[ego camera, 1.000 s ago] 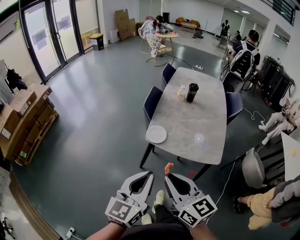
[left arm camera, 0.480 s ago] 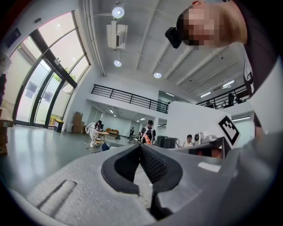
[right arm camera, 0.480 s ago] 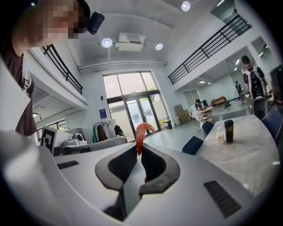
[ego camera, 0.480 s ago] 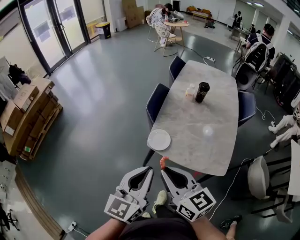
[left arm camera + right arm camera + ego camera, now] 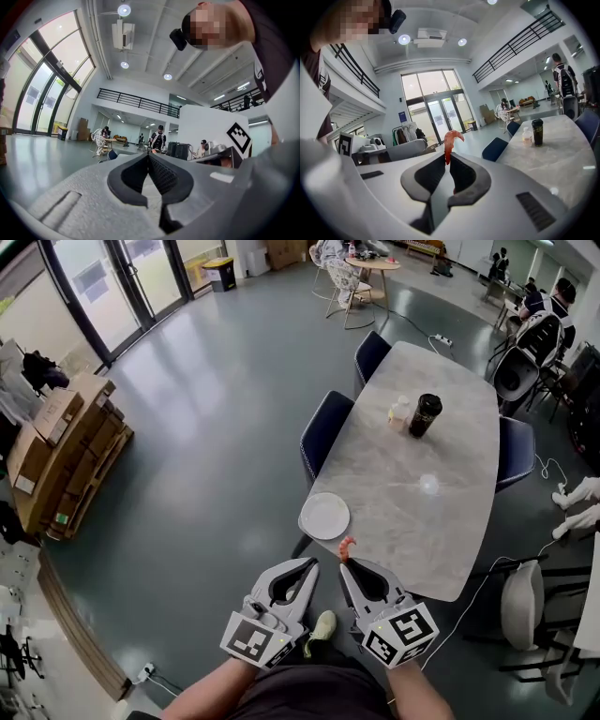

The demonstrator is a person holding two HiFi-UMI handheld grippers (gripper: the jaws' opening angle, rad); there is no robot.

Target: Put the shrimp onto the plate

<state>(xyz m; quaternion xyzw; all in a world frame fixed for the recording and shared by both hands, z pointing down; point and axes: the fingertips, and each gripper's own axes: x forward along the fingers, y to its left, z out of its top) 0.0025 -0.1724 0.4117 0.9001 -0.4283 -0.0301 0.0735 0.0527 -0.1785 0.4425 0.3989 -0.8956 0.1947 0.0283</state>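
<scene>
Ahead, a long marbled grey surface (image 5: 412, 512) runs away from me, its rounded near corner just beyond my jaws. Broad, smooth grey floor (image 5: 206, 427) lies open to the left. A dark blue chair (image 5: 325, 432) is tucked against the surface's left edge. My right gripper (image 5: 348, 562) has its jaws pinched shut on a curled orange-pink shrimp (image 5: 348, 546), which stands up from the jaw tips with its end hooked over. From the head view the shrimp sits at the surface's near edge, near a round white plate (image 5: 324, 516) lying by the left edge. My left gripper (image 5: 311, 562) has its ribbed black jaws closed together, holding nothing. Farther along stand a dark cup (image 5: 425, 414) and a small bottle (image 5: 399, 412), side by side.
</scene>
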